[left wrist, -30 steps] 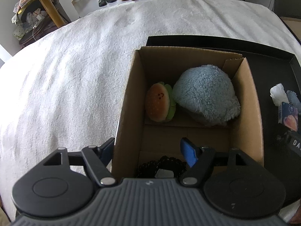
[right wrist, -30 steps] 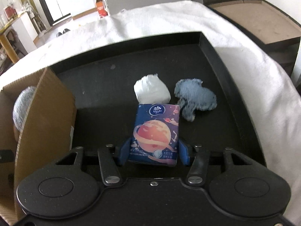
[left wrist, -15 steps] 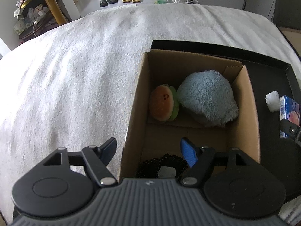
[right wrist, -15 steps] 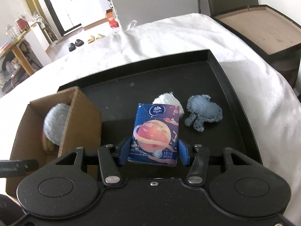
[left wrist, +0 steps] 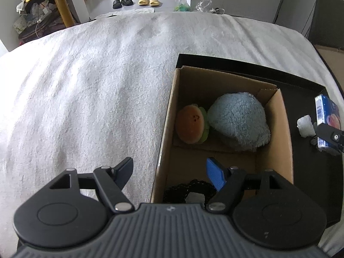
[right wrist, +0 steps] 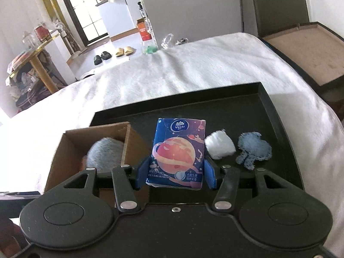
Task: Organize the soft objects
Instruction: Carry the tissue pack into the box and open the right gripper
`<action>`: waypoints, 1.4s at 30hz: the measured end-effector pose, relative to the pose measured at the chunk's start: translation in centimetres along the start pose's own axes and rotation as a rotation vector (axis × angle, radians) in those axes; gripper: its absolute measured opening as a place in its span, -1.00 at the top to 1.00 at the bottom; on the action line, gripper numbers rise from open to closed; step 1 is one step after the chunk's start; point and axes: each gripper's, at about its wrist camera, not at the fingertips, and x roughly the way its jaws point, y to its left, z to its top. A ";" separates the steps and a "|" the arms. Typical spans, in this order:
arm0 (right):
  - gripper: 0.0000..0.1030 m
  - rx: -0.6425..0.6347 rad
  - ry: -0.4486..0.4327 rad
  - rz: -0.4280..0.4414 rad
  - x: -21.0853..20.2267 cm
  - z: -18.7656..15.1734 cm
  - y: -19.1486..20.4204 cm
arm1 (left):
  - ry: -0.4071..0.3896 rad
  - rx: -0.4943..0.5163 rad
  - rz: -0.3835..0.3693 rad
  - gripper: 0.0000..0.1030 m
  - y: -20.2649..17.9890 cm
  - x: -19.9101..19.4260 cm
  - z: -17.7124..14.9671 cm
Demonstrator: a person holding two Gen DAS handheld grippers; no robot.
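Observation:
My right gripper [right wrist: 175, 175] is shut on a blue tissue pack [right wrist: 178, 152] with a planet print, held upright above the black tray [right wrist: 277, 116]. The pack also shows at the right edge of the left wrist view [left wrist: 327, 118]. A cardboard box [left wrist: 286, 129] stands on the tray and holds a burger plush [left wrist: 191, 126], a grey-blue plush [left wrist: 238, 124] and a black lacy item [left wrist: 189, 190]. A white wad [right wrist: 219, 147] and a blue fuzzy patch [right wrist: 253, 149] lie on the tray. My left gripper [left wrist: 169, 173] is open and empty, straddling the box's near left wall.
The tray sits on a white fuzzy blanket [left wrist: 96, 90]. A brown-topped unit [right wrist: 307, 49] stands at the far right. Slippers [left wrist: 137, 1] lie on the floor beyond, and a cluttered wooden table [left wrist: 49, 4] stands at the far left.
My right gripper has lifted the tissue pack up off the tray and shifted left toward the box. My left gripper has pulled back and left from the box, still open.

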 end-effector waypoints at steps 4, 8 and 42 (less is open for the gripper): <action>0.00 -0.023 -0.005 0.014 -0.3 0.4 1.5 | -0.012 -0.015 -0.028 -0.42 1.0 -0.2 0.0; 0.00 -0.041 -0.004 0.034 -0.4 0.6 2.9 | -0.021 -0.029 -0.045 -0.42 1.8 -0.2 -0.1; -0.02 -0.110 0.088 0.161 1.4 -0.6 12.8 | 0.026 -0.118 -0.262 0.76 5.9 1.6 -1.2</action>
